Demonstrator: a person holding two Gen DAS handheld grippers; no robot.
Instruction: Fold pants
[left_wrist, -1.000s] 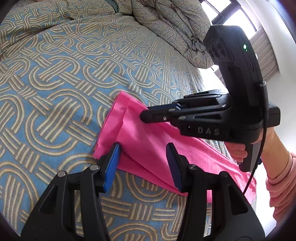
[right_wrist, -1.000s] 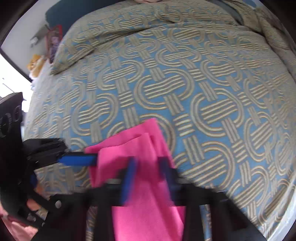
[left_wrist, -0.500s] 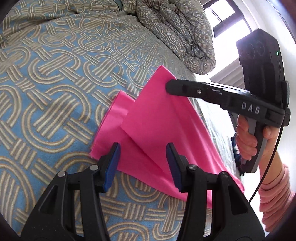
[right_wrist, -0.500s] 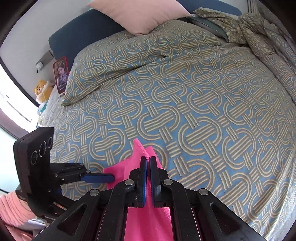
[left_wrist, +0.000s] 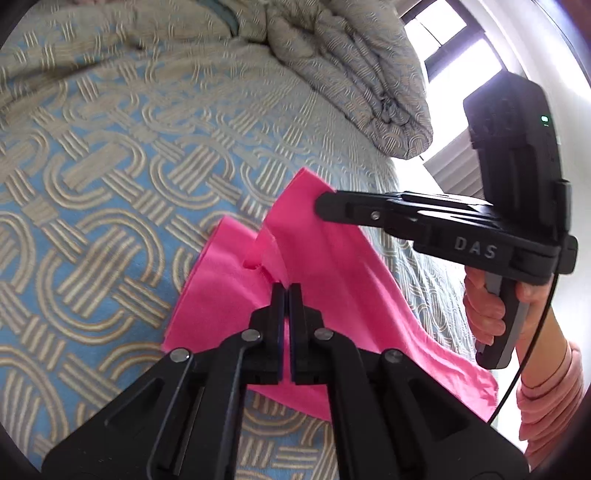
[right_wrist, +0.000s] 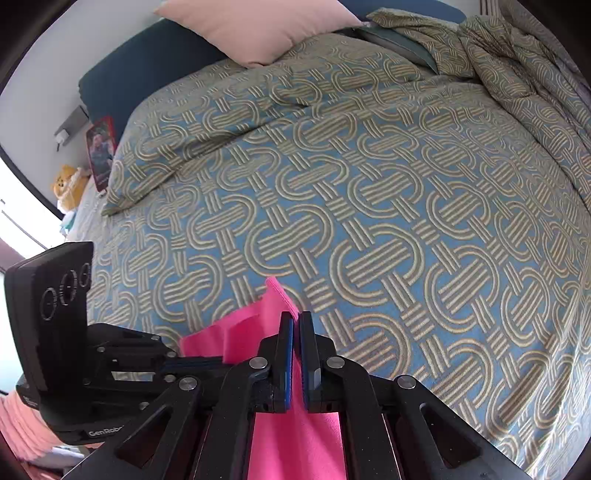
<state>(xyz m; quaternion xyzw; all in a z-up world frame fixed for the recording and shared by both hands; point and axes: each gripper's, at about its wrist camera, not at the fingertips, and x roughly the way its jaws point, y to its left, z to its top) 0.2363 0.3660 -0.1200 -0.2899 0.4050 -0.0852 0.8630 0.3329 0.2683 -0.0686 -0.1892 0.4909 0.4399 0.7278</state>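
The pink pants (left_wrist: 221, 295) lie on the patterned bed cover (left_wrist: 110, 184) near the bed's right edge. My left gripper (left_wrist: 286, 291) points down at them, its jaws closing tight on a small raised pinch of the pink cloth. In the left wrist view my right gripper (left_wrist: 321, 206) comes in from the right, held by a hand (left_wrist: 484, 306), and is shut on an upper corner of the pants, lifted off the cover. In the right wrist view the right gripper (right_wrist: 295, 321) pinches the pink pants (right_wrist: 240, 332), with the left gripper (right_wrist: 207, 363) low at the left.
A crumpled duvet (left_wrist: 351, 74) is heaped at the far right of the bed below a window (left_wrist: 443, 37). A pink pillow (right_wrist: 258, 26) and a patterned pillow (right_wrist: 177, 147) lie at the head. Wide flat bed cover (right_wrist: 369, 184) stretches beyond the pants.
My left gripper has shut from open onto the pants. The right gripper closed on a corner and lifted it up off the cover, raising a flap of pink cloth.
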